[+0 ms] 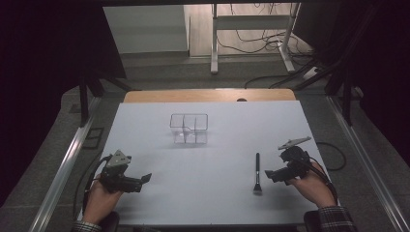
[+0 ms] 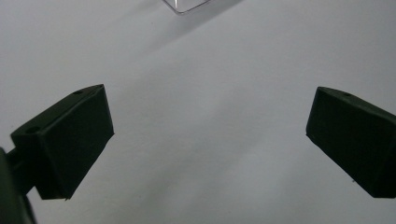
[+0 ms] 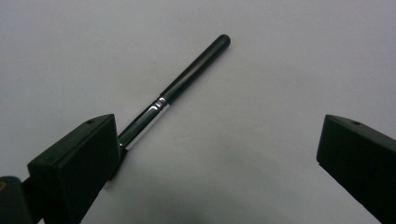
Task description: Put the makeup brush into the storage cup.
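A white worktop (image 1: 208, 193) is lying under the fixed camera, with a person's two hands coming in from the near edge, each holding a tool. The left tool (image 1: 140, 181) is sitting low over the near-left part of the worktop, its jaws pointing toward the middle; in the left gripper view the left tool's (image 2: 205, 130) two black jaws are standing wide apart with nothing but bare white surface between them. The right tool (image 1: 269, 175) is resting at the near right, aimed leftward at a black makeup brush (image 1: 257, 173) that is lying flat on the worktop just beside it — handle pointing away from the person, bristles toward the near edge. In the right gripper view the right tool's (image 3: 215, 154) jaws are also standing wide apart, gripping nothing; the brush (image 3: 187, 79) is running diagonally, its silver ferrule passing behind the left-hand jaw, and whether they are touching cannot be told. A clear plastic organiser (image 1: 189, 128) with compartments is standing near the middle of the worktop, well apart from both tools — one corner of the organiser (image 2: 184, 5) is peeking in at the top of the left gripper view.
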